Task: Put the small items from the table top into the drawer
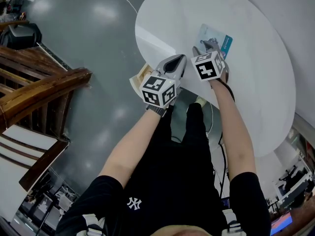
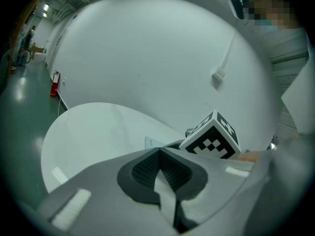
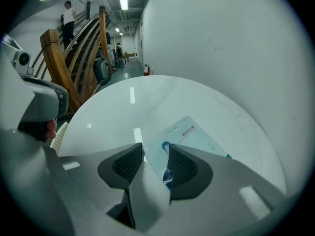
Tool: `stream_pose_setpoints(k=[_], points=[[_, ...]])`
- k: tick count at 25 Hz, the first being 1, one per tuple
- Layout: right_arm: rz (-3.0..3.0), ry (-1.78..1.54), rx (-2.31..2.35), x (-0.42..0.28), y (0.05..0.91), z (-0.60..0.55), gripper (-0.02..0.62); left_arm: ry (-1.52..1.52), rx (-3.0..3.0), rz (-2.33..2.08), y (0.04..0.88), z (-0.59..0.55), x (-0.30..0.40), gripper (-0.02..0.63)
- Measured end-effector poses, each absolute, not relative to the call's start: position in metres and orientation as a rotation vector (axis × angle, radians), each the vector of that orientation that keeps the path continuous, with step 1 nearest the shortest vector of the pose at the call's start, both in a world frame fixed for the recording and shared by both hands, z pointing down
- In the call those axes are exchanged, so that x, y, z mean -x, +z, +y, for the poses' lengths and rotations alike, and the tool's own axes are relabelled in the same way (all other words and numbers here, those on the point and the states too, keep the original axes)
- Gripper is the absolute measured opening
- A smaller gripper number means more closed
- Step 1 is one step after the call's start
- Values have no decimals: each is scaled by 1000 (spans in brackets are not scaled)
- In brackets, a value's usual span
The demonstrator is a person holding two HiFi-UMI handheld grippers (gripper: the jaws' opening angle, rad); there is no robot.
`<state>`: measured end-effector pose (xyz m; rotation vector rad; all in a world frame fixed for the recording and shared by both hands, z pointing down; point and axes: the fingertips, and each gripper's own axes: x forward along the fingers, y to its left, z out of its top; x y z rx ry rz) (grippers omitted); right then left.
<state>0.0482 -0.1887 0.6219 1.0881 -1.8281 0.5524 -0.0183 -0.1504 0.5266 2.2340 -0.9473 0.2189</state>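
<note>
White surface (image 1: 256,82) bears our pale blue card (image 1: 220,37), half hidden under our parted, empty right tongs (image 1: 206,46); left tongs (image 2: 158,155) closed.

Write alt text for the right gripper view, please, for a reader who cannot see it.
The right gripper hangs with its fingers apart over the near end of a pale blue card that lies flat on a round white table. A wooden staircase rises at the back left.
</note>
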Motion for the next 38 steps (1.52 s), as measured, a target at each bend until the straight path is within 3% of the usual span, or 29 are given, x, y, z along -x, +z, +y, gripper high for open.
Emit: stream_pose_setpoints(k=[10,12,18,21,23,25,38], points=[[-1843,694,-1105,-45,626,-183,108,216,-2227,-949,528,-147,19,0],[-1842,697,-1110,-44,627,-183,27,216,-2227,-950,528,-146,19,2],[-1833,631,-1128,-46,620,-180,25,214,-2230,-946,526,-141,22,0],[-1822,484,-1186,-56,608,-185,29,214,-2233,-943,526,-138,20,0],[-1813,414,-1175,-59,607,-190,124,214,-2233,-944,525,-136,19,0],[-1799,395,-1145,-58,611,-195,174,213,-2233,-944,525,-136,17,0],[-1767,493,-1082,-69,623,-207,207,205,-2235,-942,525,-146,10,0]])
